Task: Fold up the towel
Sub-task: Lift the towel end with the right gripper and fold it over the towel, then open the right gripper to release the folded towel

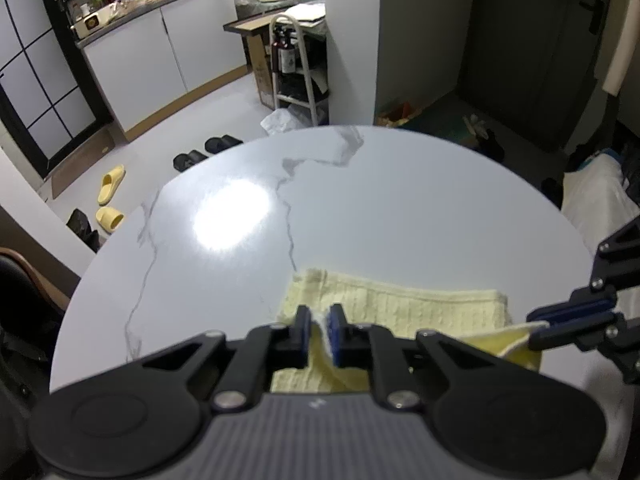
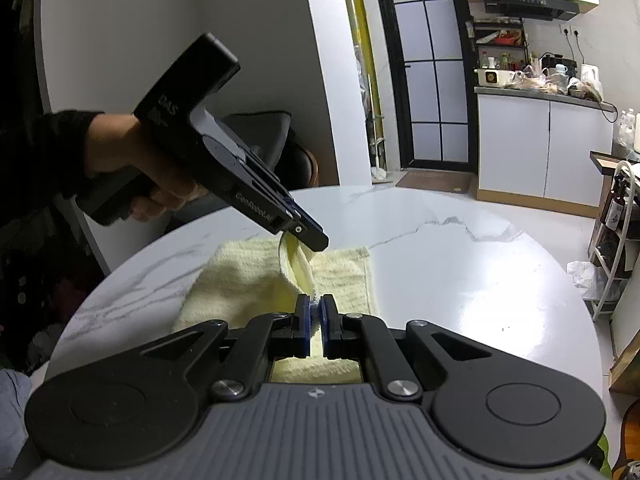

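Note:
A pale yellow towel (image 1: 400, 308) lies on the near part of a round white marble table (image 1: 360, 200); it also shows in the right wrist view (image 2: 240, 276). My left gripper (image 1: 319, 328) is shut on one lifted corner of the towel. My right gripper (image 2: 316, 320) is shut on another lifted corner. The towel edge hangs between the two grippers above the flat part. The right gripper shows at the right edge of the left wrist view (image 1: 540, 330). The left gripper, held in a hand, shows in the right wrist view (image 2: 312, 242).
The table (image 2: 440, 280) has grey veins and a bright light glare. Beyond it are slippers (image 1: 110, 196) on the floor, a white rack (image 1: 300, 72), kitchen cabinets (image 1: 168, 56), a dark chair (image 2: 272, 136) behind the table and a glass door (image 2: 432, 60).

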`<move>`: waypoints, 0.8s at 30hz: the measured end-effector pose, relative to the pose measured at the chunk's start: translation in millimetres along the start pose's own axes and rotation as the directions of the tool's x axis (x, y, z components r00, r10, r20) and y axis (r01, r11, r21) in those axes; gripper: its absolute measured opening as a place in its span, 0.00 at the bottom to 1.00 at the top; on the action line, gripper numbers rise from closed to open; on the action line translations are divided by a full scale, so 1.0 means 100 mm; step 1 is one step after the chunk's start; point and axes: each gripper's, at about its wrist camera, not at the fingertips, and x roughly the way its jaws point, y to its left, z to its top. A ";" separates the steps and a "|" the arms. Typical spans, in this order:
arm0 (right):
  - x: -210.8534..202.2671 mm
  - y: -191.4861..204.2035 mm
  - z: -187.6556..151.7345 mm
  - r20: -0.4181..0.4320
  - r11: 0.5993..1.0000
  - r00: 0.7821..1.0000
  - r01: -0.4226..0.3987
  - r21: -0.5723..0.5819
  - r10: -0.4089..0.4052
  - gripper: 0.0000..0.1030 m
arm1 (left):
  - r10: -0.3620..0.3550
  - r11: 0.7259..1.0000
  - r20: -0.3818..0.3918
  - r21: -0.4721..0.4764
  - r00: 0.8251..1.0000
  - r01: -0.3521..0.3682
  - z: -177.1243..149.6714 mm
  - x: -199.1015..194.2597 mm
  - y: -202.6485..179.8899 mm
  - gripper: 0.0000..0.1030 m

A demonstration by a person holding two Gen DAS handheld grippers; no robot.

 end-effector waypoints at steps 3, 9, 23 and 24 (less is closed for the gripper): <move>-0.04 -0.03 0.00 0.025 1.000 1.000 0.017 0.017 -0.017 0.06 | 0.005 1.000 0.049 -0.025 0.999 -0.004 0.05 -0.06 0.00 0.11; 0.08 -0.13 -0.09 -0.024 0.997 0.998 0.062 0.045 -0.061 0.06 | 0.022 0.999 0.006 -0.032 1.000 -0.022 0.05 0.23 -0.05 0.16; 0.15 -0.16 -0.15 -0.046 0.978 0.979 0.200 0.051 -0.198 0.34 | 0.100 0.995 0.056 -0.030 0.993 -0.099 -0.02 -0.20 0.03 0.69; 0.13 -0.14 -0.16 -0.035 0.977 0.978 0.206 0.052 -0.205 0.38 | 0.101 0.995 0.060 -0.033 0.993 -0.099 -0.04 -0.24 0.05 0.71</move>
